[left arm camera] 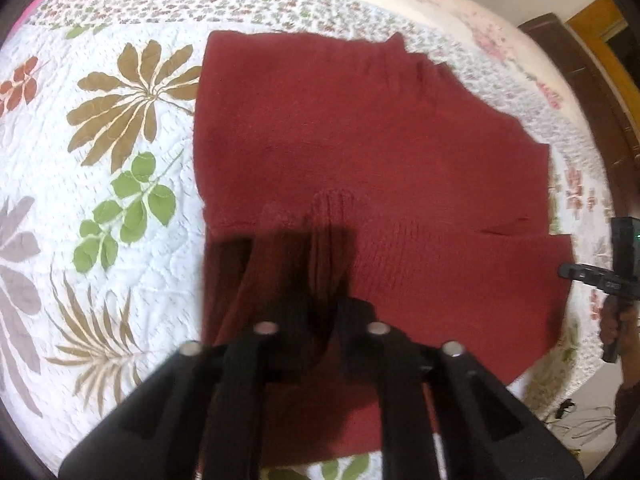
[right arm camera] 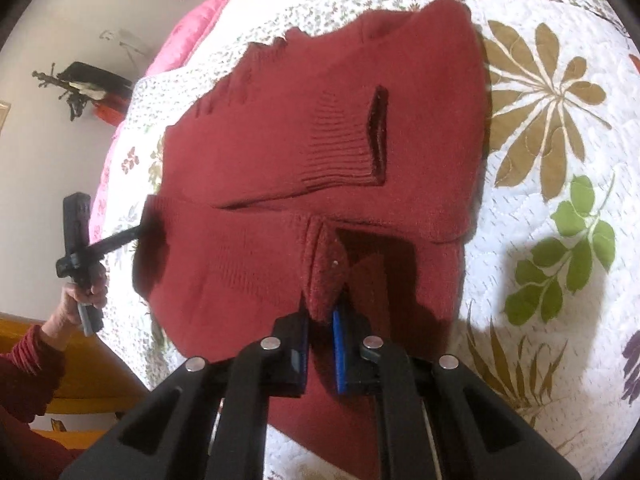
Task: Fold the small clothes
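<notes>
— While the red sweater lay on the flowery bed quilt, what did the tools do?
— Each pinched it: right tool its near edge, left tool a fold.

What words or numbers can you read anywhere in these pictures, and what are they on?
None can be read.
The right gripper has a small light mark on its black body, too blurred to read.
The red sweater and the quilt carry no words, only leaf and flower patterns.
</notes>
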The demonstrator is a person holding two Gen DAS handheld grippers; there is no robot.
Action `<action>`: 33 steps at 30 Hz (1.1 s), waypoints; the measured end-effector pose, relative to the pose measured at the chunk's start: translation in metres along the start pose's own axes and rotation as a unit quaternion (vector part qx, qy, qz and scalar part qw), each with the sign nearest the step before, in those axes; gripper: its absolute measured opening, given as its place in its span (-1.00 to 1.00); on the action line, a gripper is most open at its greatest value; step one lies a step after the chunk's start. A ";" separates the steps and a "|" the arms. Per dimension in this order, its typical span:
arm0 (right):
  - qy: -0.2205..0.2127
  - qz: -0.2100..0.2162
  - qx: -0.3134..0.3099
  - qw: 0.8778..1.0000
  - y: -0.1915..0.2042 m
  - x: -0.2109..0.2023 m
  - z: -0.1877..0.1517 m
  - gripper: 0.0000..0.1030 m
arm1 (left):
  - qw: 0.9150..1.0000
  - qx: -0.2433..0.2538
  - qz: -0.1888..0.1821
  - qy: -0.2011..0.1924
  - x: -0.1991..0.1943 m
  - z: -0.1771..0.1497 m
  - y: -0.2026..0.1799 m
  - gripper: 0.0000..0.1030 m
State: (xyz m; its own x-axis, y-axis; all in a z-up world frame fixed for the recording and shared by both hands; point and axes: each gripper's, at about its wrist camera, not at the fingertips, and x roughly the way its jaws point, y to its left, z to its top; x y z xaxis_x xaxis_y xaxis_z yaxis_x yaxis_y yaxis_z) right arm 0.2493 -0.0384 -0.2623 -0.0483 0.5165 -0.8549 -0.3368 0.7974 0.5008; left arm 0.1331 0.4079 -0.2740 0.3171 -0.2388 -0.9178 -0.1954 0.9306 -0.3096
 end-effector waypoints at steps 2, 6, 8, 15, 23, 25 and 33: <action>0.009 -0.012 -0.005 1.000 0.000 0.009 0.002 -0.66 | 1.000 -0.001 0.017 0.005 0.010 0.008 0.000 0.04; 0.025 -0.048 -0.019 0.998 -0.001 0.022 0.008 -0.03 | 0.999 0.007 0.024 0.022 0.028 0.019 -0.010 0.33; 0.036 -0.054 -0.022 0.998 -0.003 0.031 0.010 -0.01 | 0.999 0.020 0.038 0.033 0.040 0.022 -0.019 0.41; 0.050 -0.059 -0.042 0.996 0.000 0.044 0.008 -0.86 | 0.997 0.048 0.049 0.035 0.051 0.022 -0.039 -0.54; -0.022 0.010 -0.041 0.999 0.011 -0.017 0.012 -0.87 | 0.999 0.035 0.000 -0.036 -0.007 0.033 -0.045 -0.87; -0.044 0.019 -0.041 0.998 0.012 -0.035 0.017 -0.87 | 0.997 0.026 -0.011 -0.067 -0.025 0.041 -0.046 -0.87; -0.151 0.046 -0.045 0.986 0.018 -0.096 0.090 -0.87 | 0.981 0.038 -0.006 -0.189 -0.073 0.122 -0.064 -0.87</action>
State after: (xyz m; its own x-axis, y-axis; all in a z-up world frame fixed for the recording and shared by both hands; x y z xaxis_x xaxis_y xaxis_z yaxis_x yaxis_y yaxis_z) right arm 0.3321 -0.0455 -0.1590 0.1949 0.6656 -0.7204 -0.4260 0.7191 0.5491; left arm 0.2356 0.3996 -0.1568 0.6428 -0.1431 -0.7525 -0.1239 0.9500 -0.2865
